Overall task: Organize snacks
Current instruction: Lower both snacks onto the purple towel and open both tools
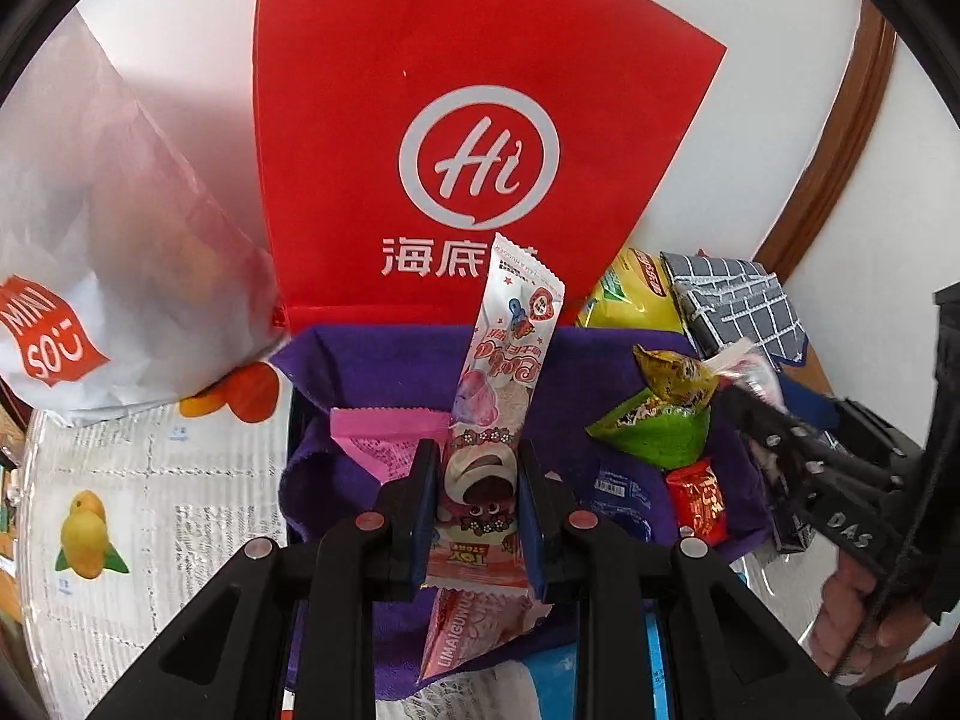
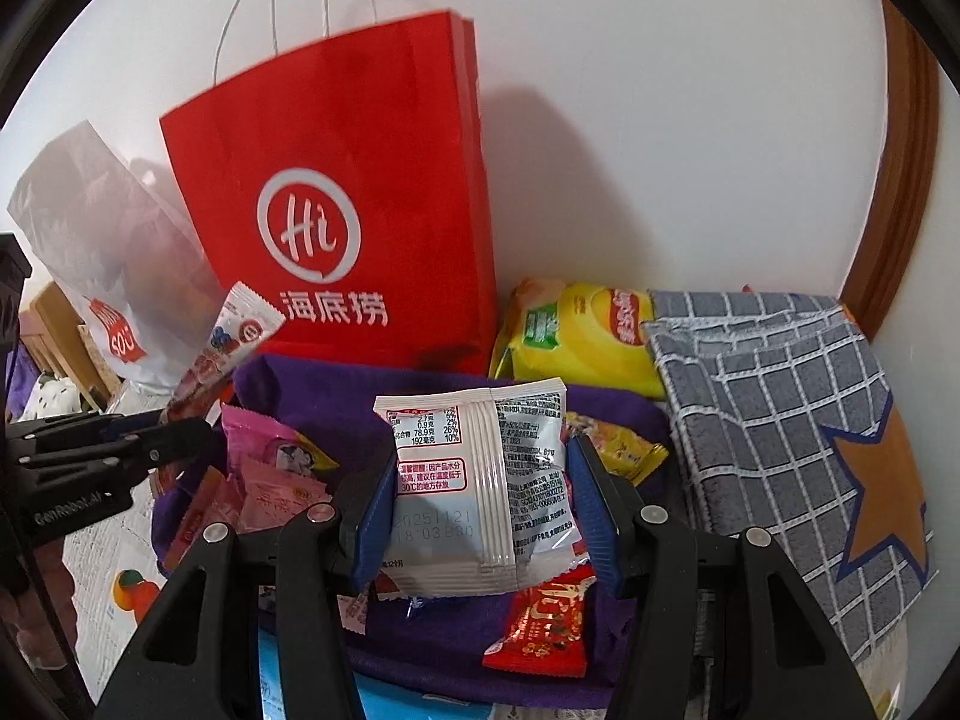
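Now, left gripper (image 1: 477, 516): clamped on a long pink stick (image 1: 492, 420), held low on its length.
Stick axis: running forward and up from the jaws, tip against the red bag (image 1: 480, 138).
Right gripper (image 2: 480, 504): squeezing a white packet (image 2: 480, 480) side to side, raised over the purple cloth (image 2: 432, 654).
Loose snacks: red candy (image 2: 540, 630) just below the right jaws, pink packets (image 2: 264, 480) to their left.
Nearer arm: my call, the left for the red bag, straight ahead.

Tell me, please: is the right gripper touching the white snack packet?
Touching. In the right wrist view, both blue pads of the right gripper press against the sides of the white snack packet, holding it.
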{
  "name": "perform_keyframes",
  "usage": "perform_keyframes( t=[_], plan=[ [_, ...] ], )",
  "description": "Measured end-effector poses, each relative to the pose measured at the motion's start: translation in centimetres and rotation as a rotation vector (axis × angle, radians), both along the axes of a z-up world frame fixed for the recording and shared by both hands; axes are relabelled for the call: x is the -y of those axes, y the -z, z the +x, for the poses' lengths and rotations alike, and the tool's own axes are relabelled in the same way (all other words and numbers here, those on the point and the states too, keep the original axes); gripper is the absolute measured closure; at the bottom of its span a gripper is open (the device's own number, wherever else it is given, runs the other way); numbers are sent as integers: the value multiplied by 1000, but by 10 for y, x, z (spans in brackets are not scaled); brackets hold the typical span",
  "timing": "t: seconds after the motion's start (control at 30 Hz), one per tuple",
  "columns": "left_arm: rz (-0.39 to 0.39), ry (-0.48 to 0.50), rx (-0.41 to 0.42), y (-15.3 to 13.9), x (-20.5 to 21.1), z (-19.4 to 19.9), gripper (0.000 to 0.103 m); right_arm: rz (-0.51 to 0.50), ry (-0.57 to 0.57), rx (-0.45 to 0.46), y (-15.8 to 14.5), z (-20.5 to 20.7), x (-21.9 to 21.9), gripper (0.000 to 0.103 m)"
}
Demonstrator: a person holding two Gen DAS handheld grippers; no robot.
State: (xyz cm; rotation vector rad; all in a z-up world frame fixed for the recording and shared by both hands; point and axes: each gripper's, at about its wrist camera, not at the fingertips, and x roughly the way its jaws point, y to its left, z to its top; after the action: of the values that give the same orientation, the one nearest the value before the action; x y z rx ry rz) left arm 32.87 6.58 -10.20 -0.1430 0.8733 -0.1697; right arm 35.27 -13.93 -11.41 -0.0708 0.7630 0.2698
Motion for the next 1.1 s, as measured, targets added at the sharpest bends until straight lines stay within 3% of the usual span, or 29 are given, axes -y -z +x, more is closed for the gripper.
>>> perform_keyframes(
  t=[0.23, 0.37, 1.1],
  plan=[
    [14, 3, -39, 11, 2, 6, 80, -36, -22, -58, 23, 8, -12, 49],
    [48, 0, -56, 17, 5, 7, 80, -60, -19, -61, 27, 8, -14, 49],
    [67, 12, -91, 28, 10, 11, 79, -98, -36, -133, 43, 11, -19, 48]
  ],
)
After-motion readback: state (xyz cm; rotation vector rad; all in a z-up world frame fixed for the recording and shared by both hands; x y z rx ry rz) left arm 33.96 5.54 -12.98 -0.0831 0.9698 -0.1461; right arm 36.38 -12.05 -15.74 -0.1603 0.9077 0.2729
